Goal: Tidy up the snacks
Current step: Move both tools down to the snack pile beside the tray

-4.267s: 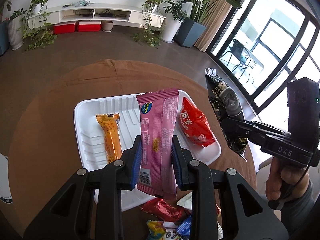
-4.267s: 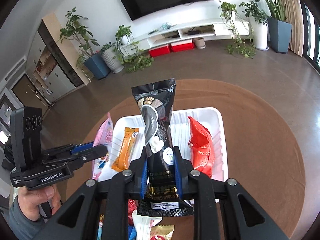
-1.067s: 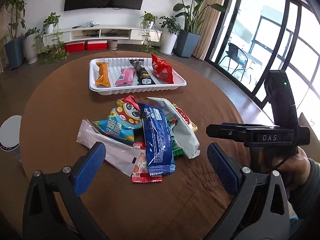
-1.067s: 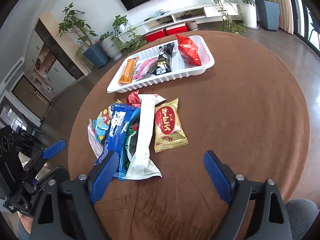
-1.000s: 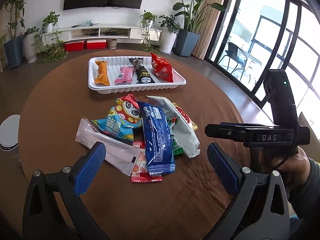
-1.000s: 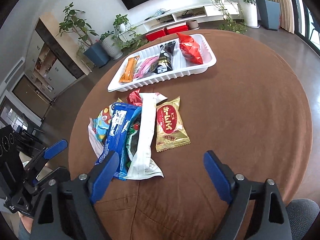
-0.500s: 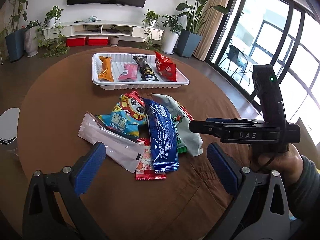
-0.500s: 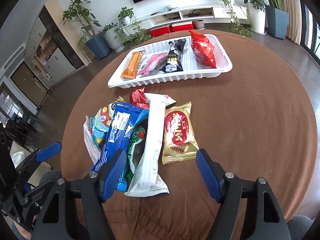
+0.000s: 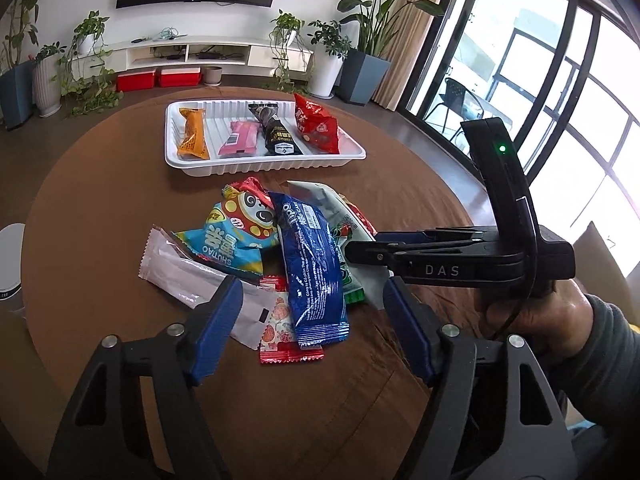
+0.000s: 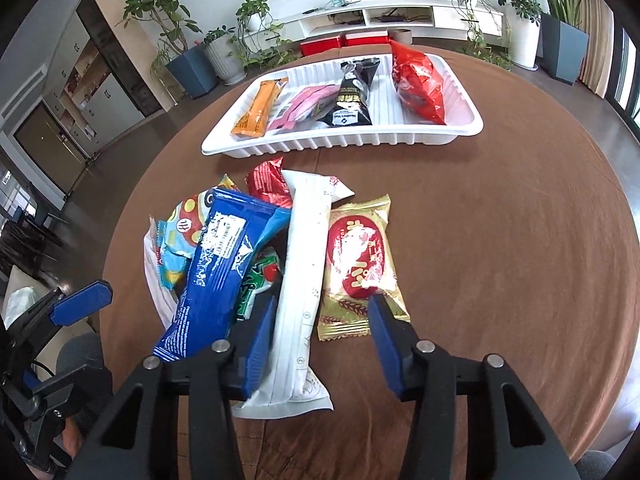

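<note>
Snack pile: a loose heap is seen at the middle of the round brown surface [image 10: 500, 240], just in front of the tray and apart from it.
Blue packet [image 9: 314, 268]: laid on top of the heap, lengthwise toward the left claw.
White packet [image 10: 300, 296]: laid beside the blue packet, with a gold-and-red packet [image 10: 360, 264] touching its right side.
Other wrappers: a cartoon-print bag [image 9: 236, 232], a clear pinkish wrapper [image 9: 192, 276] and a small red sachet [image 9: 284, 344] are spread at the heap's left and near edges.
Tray [image 9: 264, 166]: white and ribbed, set beyond the heap; an orange bar [image 9: 193, 138], a pink bar [image 9: 240, 140], a black packet [image 9: 276, 132] and a red bag [image 9: 318, 128] are laid in it side by side.
Left claw [image 9: 316, 328]: partly open and closing, hung over the near end of the blue packet; nothing is gripped.
Right claw [image 10: 320, 340]: about half open and closing, with the near ends of the white and gold-and-red packets between its pads; no pressing is seen.
</note>
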Available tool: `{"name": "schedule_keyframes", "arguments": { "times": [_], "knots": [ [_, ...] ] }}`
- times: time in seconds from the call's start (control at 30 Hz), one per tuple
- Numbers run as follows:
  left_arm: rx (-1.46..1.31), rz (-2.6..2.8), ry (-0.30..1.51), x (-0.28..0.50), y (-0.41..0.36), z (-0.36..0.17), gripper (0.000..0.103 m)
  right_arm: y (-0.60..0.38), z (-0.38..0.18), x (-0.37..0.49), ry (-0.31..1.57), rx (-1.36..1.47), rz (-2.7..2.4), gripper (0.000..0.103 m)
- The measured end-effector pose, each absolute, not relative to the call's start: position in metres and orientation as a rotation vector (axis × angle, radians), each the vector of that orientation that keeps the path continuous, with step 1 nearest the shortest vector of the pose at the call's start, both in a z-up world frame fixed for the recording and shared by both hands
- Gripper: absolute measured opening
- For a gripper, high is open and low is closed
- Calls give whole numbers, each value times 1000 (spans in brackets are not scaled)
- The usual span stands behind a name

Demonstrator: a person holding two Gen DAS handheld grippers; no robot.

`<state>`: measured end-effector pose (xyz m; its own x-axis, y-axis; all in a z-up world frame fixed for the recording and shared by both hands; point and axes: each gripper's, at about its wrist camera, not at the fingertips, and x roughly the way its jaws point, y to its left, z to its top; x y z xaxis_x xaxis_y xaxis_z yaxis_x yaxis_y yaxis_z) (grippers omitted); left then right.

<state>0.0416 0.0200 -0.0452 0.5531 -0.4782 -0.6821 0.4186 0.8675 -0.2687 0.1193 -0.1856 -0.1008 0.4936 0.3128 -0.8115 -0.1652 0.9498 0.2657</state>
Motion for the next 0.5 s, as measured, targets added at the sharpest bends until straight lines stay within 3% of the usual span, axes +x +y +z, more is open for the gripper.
{"name": "schedule_keyframes", "arguments": {
  "times": [0.43,0.5],
  "knots": [
    [-62,-546,881,63,9,-50,71,-170,-99,127,1034,90,338,35],
    [-58,-546,888,67,7,-51,67,-170,-99,130,1038,79,341,33]
  ]
}}
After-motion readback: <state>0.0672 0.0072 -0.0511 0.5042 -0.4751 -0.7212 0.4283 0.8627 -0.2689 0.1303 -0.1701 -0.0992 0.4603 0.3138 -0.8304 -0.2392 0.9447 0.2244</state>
